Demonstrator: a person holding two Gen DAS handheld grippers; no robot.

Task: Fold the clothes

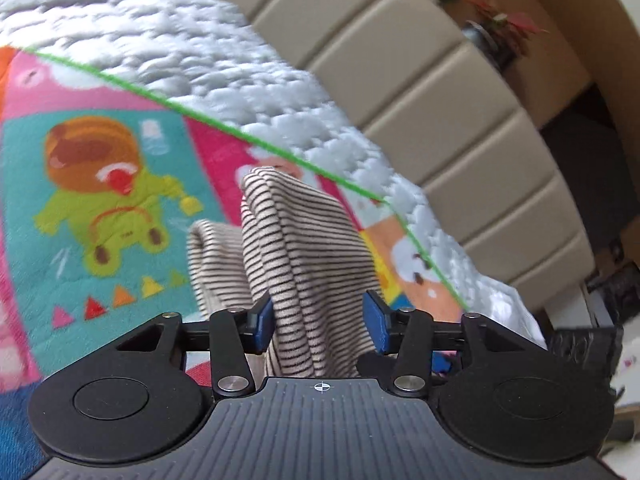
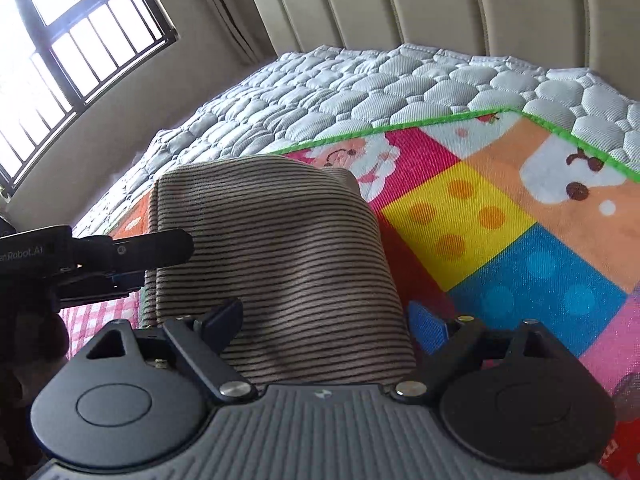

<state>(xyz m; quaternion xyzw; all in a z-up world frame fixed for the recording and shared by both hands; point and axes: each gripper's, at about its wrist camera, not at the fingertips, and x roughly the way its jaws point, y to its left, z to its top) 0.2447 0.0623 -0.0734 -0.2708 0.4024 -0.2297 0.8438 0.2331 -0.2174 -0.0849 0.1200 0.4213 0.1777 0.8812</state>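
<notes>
A beige garment with thin black stripes (image 1: 296, 248) hangs in folds between the blue pads of my left gripper (image 1: 320, 316), above the colourful cartoon mat (image 1: 100, 184). The pads stand apart with cloth filling most of the gap; the right pad (image 1: 376, 320) looks clear of it. In the right wrist view the same striped garment (image 2: 280, 248) drapes over and between the fingers of my right gripper (image 2: 324, 328), whose jaws stand wide with cloth between them. The left gripper's black body (image 2: 96, 256) shows at the garment's left edge.
The mat with a green border (image 2: 500, 216) lies on a grey quilted mattress (image 2: 360, 84). A beige padded headboard (image 2: 440, 4) stands behind. A barred window (image 2: 52, 48) is at the left. Potted plants (image 1: 500, 20) stand beyond the headboard.
</notes>
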